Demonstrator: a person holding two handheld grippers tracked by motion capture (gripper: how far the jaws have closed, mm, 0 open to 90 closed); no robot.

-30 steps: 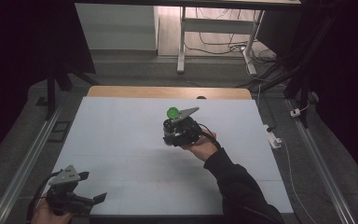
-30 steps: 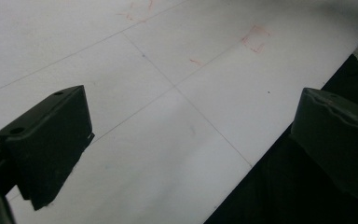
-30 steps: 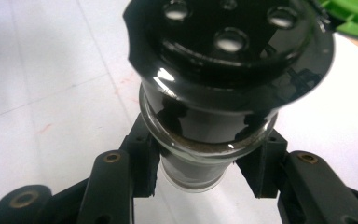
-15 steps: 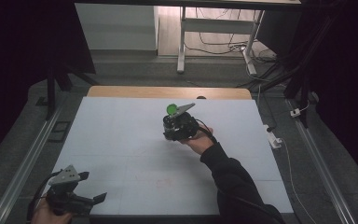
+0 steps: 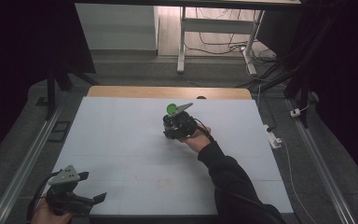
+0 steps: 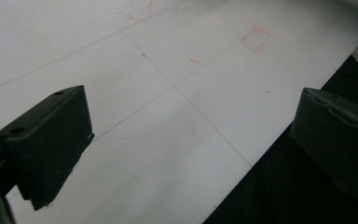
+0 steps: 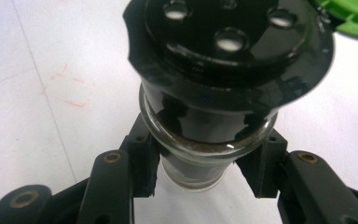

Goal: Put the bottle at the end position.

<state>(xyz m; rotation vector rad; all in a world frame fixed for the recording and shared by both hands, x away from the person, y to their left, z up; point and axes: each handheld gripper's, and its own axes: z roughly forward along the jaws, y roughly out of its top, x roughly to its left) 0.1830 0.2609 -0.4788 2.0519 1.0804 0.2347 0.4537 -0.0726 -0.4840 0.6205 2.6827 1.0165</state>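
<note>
A glass shaker jar [image 7: 209, 130] with a black perforated top [image 7: 223, 42] and a flipped-open green lid [image 7: 354, 14] fills the right gripper view. My right gripper [image 7: 205, 170] is shut on its glass neck, one pad on each side. From above, that gripper [image 5: 177, 126] sits over the middle of the white table [image 5: 112, 140], the green lid [image 5: 171, 108] showing at its far side. My left gripper [image 5: 92, 187] hovers at the near left corner, jaws wide apart and nothing between them [image 6: 191, 135].
A wooden strip [image 5: 168, 92] runs along the table's far edge. Faint red marks [image 6: 256, 38] lie on the white surface. The near table edge [image 6: 261, 154] drops to darkness beside my left gripper. A white power strip [image 5: 272, 136] lies on the floor at the right.
My right gripper has shifted slightly farther up the table with the shaker jar in it. The left gripper has stayed put.
</note>
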